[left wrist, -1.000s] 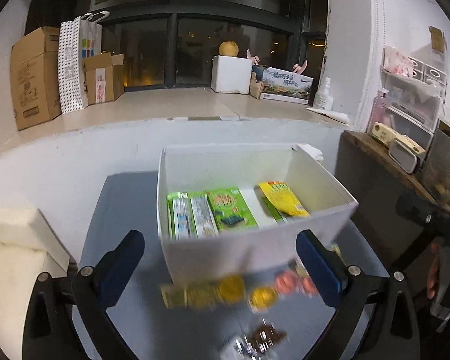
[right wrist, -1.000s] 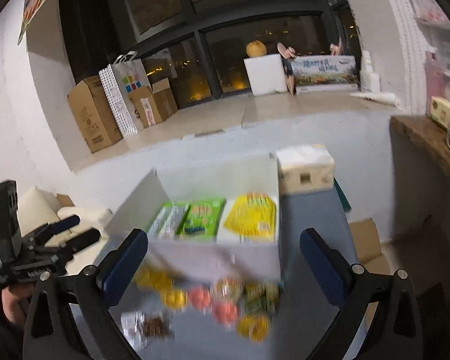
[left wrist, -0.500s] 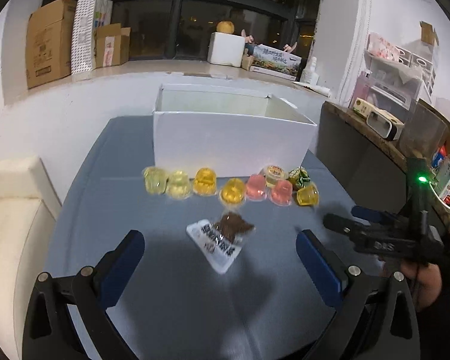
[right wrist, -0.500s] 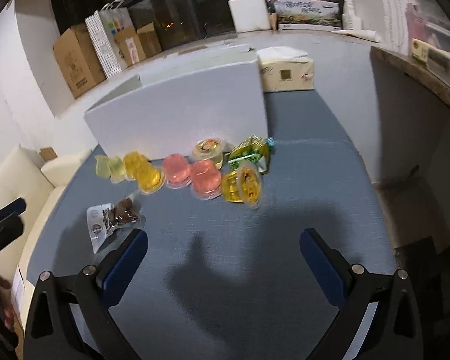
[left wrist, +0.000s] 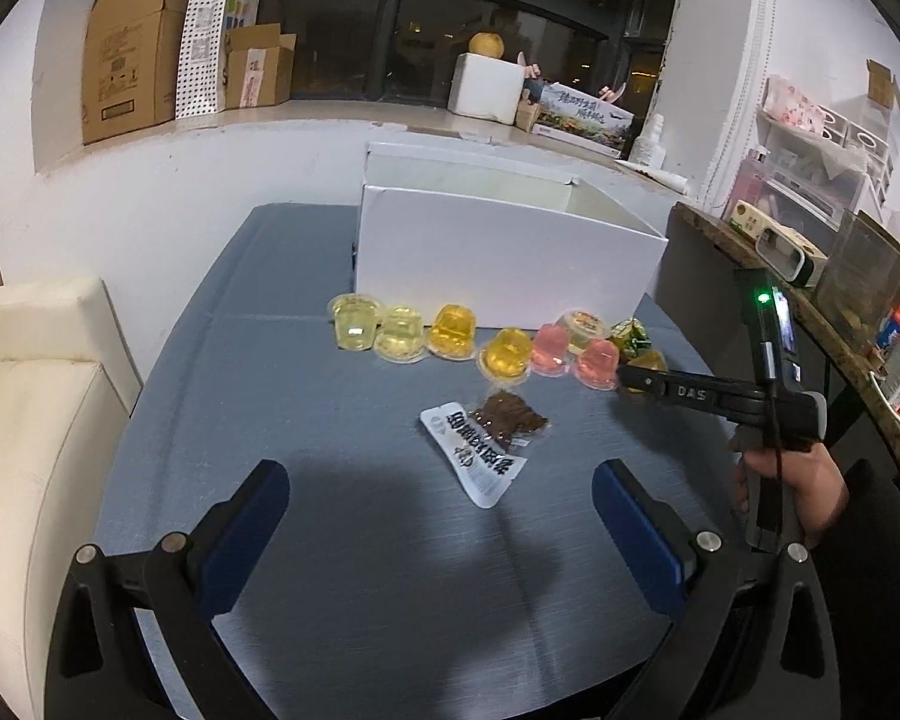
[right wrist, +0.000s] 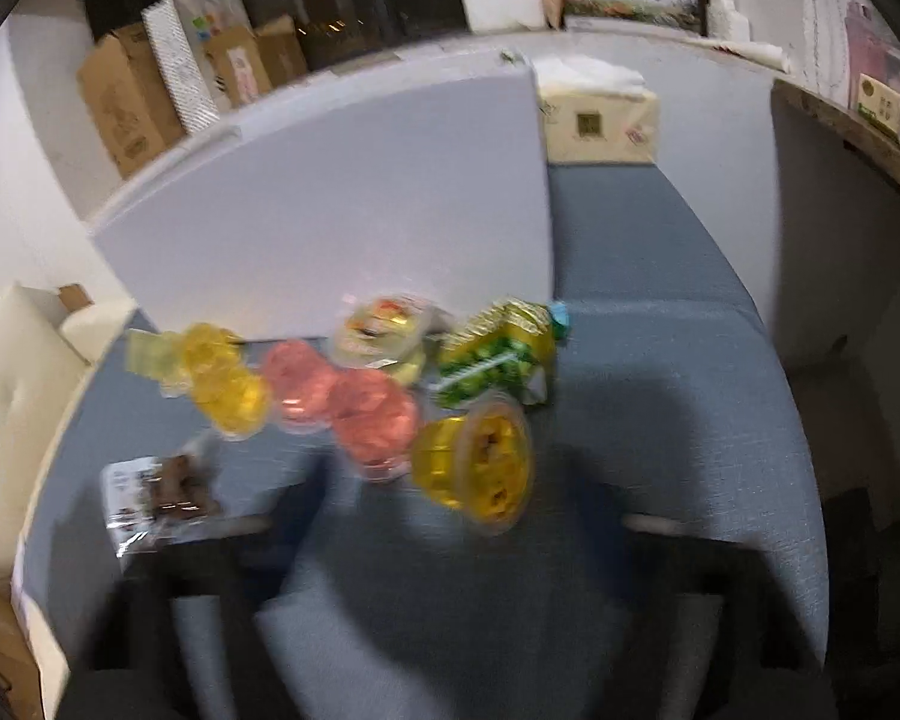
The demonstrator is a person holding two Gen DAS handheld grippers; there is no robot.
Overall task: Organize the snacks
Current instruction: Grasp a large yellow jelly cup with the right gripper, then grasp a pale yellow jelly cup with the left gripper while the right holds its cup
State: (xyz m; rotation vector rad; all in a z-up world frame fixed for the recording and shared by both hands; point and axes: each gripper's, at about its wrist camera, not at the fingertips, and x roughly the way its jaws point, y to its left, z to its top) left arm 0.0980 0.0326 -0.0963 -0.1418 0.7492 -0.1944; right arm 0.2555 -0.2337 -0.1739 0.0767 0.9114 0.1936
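Our left tool spread wide and empty above the blue counter, jelly cups in a row against the white box, jerky packet nearer us, our right tool blurred at the row's right end, grip we cannot tell

"DAS" on right gripper

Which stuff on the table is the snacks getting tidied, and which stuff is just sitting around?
For the job:
- jelly cups
- green and gold packet
- dried snack pouch
- white box
- left claw
- right claw

Just lying about:
- tissue pack
- cardboard boxes
- spotted paper bag
- cream sofa
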